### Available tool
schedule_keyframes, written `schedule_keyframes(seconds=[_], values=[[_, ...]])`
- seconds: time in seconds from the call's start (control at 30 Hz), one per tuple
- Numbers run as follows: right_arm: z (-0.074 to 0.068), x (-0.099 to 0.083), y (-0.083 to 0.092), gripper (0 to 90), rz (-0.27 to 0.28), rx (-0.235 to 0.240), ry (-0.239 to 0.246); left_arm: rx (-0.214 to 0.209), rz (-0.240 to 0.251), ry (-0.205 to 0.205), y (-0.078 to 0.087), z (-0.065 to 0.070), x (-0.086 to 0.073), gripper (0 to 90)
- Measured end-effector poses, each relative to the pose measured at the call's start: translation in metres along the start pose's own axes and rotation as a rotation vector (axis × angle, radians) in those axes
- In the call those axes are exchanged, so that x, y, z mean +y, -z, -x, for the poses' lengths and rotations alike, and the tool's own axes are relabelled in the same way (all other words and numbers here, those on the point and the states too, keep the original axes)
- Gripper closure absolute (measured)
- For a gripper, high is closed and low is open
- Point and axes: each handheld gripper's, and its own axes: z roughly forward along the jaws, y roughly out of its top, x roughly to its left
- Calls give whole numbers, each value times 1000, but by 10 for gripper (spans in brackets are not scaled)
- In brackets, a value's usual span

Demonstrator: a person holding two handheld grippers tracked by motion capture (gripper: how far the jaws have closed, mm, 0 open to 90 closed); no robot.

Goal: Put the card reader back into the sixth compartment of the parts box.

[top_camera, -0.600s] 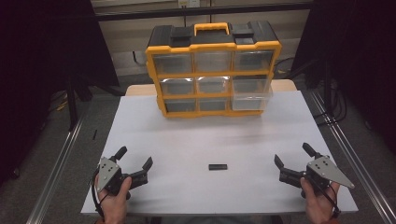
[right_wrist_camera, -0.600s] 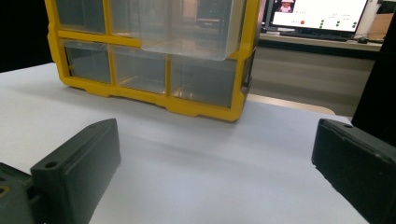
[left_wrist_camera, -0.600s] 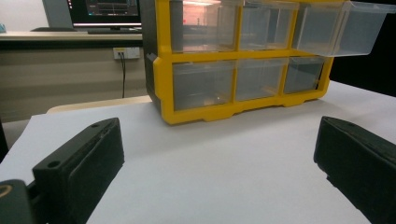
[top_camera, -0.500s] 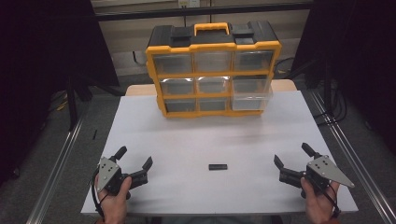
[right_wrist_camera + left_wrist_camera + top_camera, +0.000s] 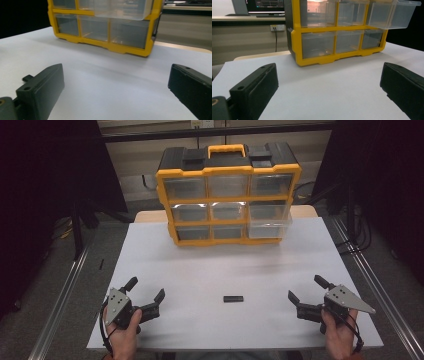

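A yellow and black organizer (image 5: pixel 227 195) with clear drawers stands upright at the back of the white table (image 5: pixel 200 270). Its right drawer in the middle row (image 5: pixel 270 222) is pulled partly out, seen also as the drawer (image 5: pixel 392 13) and the drawer (image 5: pixel 122 10). A small black piece (image 5: pixel 233 298) lies flat near the front, between the hands. My left gripper (image 5: pixel 146 289) rests open at the front left, empty. My right gripper (image 5: pixel 305 288) rests open at the front right, empty. The black piece (image 5: pixel 27 78) peeks out beside my right gripper's left jaw.
The organizer (image 5: pixel 337 32) faces both grippers across bare white tabletop. Metal rails (image 5: pixel 60 295) run along both sides of the table. Dark stands and cables (image 5: pixel 80 220) are on the floor to the left and right.
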Motion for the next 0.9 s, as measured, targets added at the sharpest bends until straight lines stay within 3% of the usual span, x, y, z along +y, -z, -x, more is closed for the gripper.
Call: schedule_keyframes(seconds=[0.03, 0.17, 0.23, 0.5, 0.57, 0.73, 0.9], values=[[-1, 0, -1, 1, -11, 36, -1, 4, -4, -6, 1, 0, 0, 17], [-4, 0, -4, 2, -20, 81, -3, 7, 2, -14, 2, 0, 0, 17], [-7, 2, -5, 0, -24, 109, 20, 4, 4, -13, 2, 0, 0, 17], [-16, 4, -8, 0, -40, 149, 43, -15, 2, -19, 2, 2, 0, 17], [-18, 5, -10, 0, -35, 162, 24, -15, 2, -20, 1, 2, 0, 17], [-25, 9, -15, 0, -27, 186, 30, -11, 0, -22, 1, 2, 0, 17], [-29, 13, -20, 0, -30, 205, 45, -19, 4, -4, 1, 3, 0, 17]])
